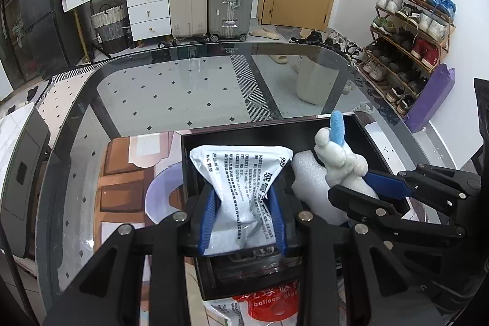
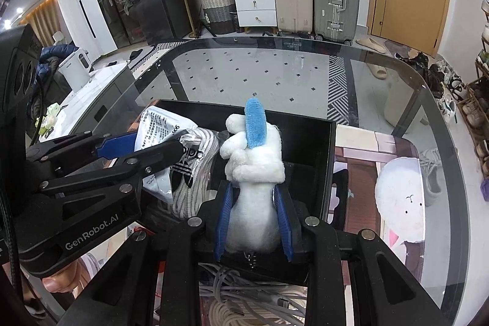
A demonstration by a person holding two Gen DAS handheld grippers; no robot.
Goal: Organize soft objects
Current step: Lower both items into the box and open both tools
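My left gripper (image 1: 243,203) is shut on a white printed plastic pouch (image 1: 240,173), held over the left part of a black open box (image 1: 186,161) on the glass table. My right gripper (image 2: 253,194) is shut on a white plush toy with a blue fuzzy strip (image 2: 255,155), held upright over the same box (image 2: 324,148). In the left wrist view the plush toy (image 1: 339,155) and the right gripper (image 1: 363,182) show at the right, beside a white foam piece (image 1: 308,173). In the right wrist view the left gripper (image 2: 159,147) holds the pouch (image 2: 159,124) above a packed striped garment (image 2: 195,170).
A picture mat (image 2: 382,173) lies under the box on the glass table (image 1: 214,75). A red and white balloon glue bag (image 1: 269,304) and coiled white cables (image 2: 253,295) sit at the near edge. Suitcases, a white dresser and a shoe rack (image 1: 412,45) stand beyond.
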